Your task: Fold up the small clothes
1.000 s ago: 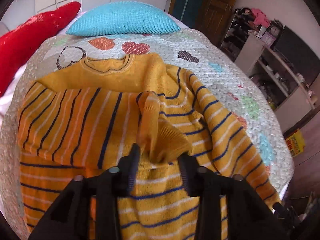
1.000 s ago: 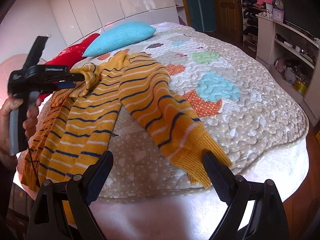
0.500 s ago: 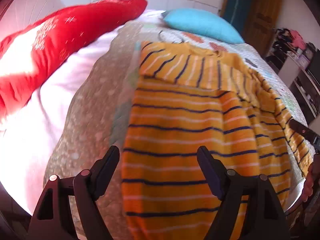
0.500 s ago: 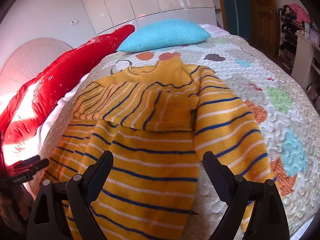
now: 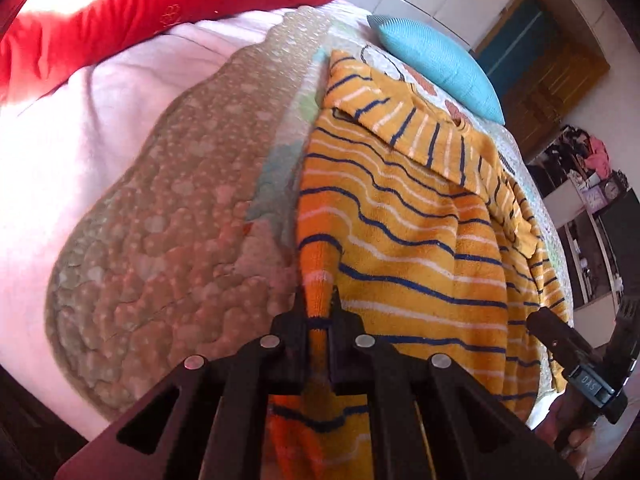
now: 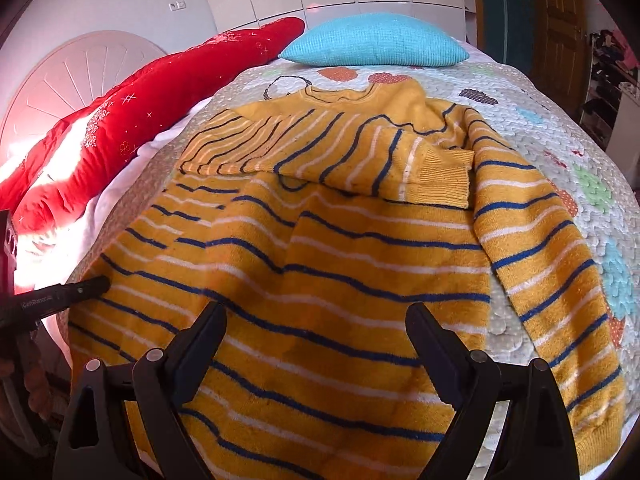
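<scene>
A yellow sweater with blue and white stripes (image 6: 340, 264) lies flat on the quilted bed cover (image 6: 560, 128), collar toward the pillows. One sleeve (image 6: 320, 152) is folded across its chest; the other sleeve (image 6: 540, 248) lies out to the right. My left gripper (image 5: 318, 300) is shut on the sweater's left lower edge (image 5: 316, 264); it also shows in the right wrist view (image 6: 92, 286). My right gripper (image 6: 316, 320) is open and empty above the sweater's lower body; it also shows in the left wrist view (image 5: 568, 344).
A turquoise pillow (image 6: 374, 42) and a long red pillow (image 6: 140, 96) lie at the head of the bed. White sheet (image 5: 80, 140) shows beside the quilt (image 5: 180, 200). Shelves with clutter (image 5: 592, 184) and a wooden door (image 6: 560, 20) stand to the right.
My left gripper let go of the folded sleeve cuff, moved to the sweater's left lower edge and shut on it. My right gripper swung over the sweater's body and stayed open.
</scene>
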`<state>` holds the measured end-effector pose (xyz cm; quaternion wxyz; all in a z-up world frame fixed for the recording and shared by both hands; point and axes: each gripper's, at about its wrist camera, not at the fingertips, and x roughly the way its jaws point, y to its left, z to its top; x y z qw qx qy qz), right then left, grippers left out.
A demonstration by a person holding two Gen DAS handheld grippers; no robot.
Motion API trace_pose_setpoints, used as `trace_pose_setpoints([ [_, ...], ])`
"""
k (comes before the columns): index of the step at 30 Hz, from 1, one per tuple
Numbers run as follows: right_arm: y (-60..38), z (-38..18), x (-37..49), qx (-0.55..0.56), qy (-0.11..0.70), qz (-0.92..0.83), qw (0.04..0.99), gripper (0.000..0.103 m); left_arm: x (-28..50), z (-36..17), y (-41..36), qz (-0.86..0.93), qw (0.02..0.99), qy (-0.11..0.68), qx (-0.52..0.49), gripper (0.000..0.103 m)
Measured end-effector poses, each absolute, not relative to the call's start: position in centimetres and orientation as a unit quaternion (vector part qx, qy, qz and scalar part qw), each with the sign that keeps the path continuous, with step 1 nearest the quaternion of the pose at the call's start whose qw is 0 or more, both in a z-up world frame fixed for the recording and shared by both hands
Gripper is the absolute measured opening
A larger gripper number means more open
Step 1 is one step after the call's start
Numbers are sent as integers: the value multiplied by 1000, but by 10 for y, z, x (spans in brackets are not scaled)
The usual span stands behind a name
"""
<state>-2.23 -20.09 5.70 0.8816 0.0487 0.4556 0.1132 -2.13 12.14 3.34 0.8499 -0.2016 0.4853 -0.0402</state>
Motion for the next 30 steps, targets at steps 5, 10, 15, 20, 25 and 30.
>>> trace_pose_setpoints([
  [5, -225, 56, -37, 54, 453, 93, 885, 94, -42, 33, 139, -14, 843, 496, -208, 7],
  [10, -248, 59, -33, 72, 448, 75, 888, 94, -51, 31, 139, -9, 848, 488, -208, 17],
  [15, -263, 86, 12, 52, 407, 48, 910, 94, -69, 51, 142, 28, 870, 460, -177, 40],
  [20, -278, 71, 92, 81, 438, 17, 895, 94, -90, 80, 141, 46, 890, 420, -169, 54],
  [25, -283, 32, 132, 63, 499, -2, 865, 54, -108, 101, 137, 41, 905, 390, -165, 68],
  [30, -291, 76, 129, 56, 465, 28, 883, 2, -109, 104, 128, 39, 913, 383, -136, 68],
])
